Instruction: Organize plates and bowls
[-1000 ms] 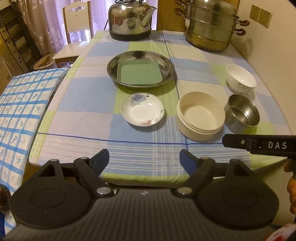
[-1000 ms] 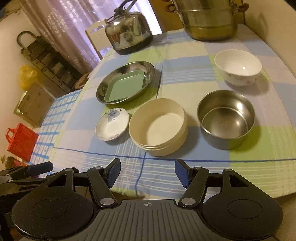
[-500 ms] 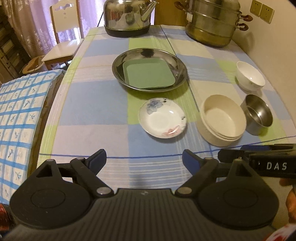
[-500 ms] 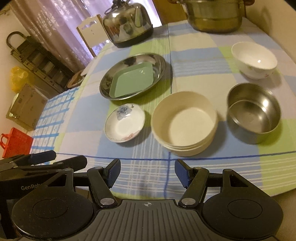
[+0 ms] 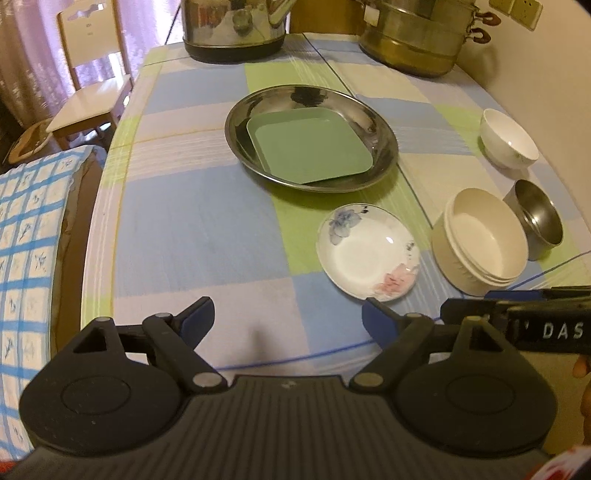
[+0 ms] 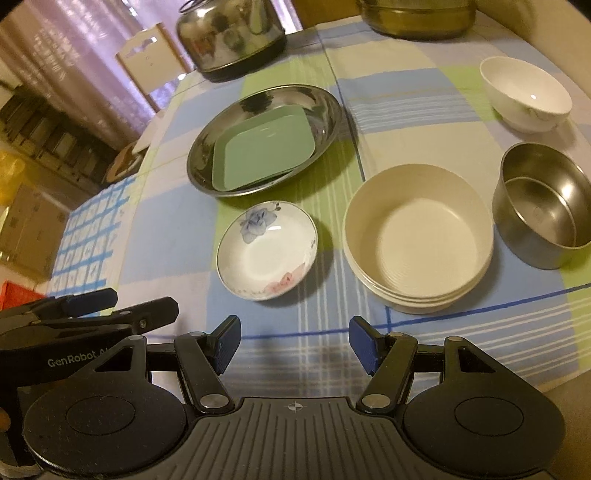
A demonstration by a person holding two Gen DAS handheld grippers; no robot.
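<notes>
A steel plate point(image 5: 373, 122) point(image 6: 325, 107) holds a green square plate point(image 5: 310, 147) point(image 6: 262, 147) at mid-table. In front lies a small flowered saucer point(image 5: 367, 254) point(image 6: 267, 249). To its right stands a stack of cream bowls point(image 5: 484, 243) point(image 6: 417, 236), then a steel bowl point(image 5: 539, 218) point(image 6: 543, 210) and a white bowl point(image 5: 508, 140) point(image 6: 526, 94) behind it. My left gripper point(image 5: 288, 321) is open and empty above the table's near edge. My right gripper point(image 6: 293, 341) is open and empty, just short of the saucer and cream bowls.
A steel kettle point(image 5: 232, 26) point(image 6: 232, 33) and a stacked steamer pot point(image 5: 417, 33) point(image 6: 417, 14) stand at the table's far end. A white chair point(image 5: 92, 74) is at the far left. A blue-checked cushion point(image 5: 26, 236) lies left of the table. A wall runs along the right.
Both grippers have moved forward and lower over the table's near edge; the dishes look closer. Both stay open. No dish has moved.
</notes>
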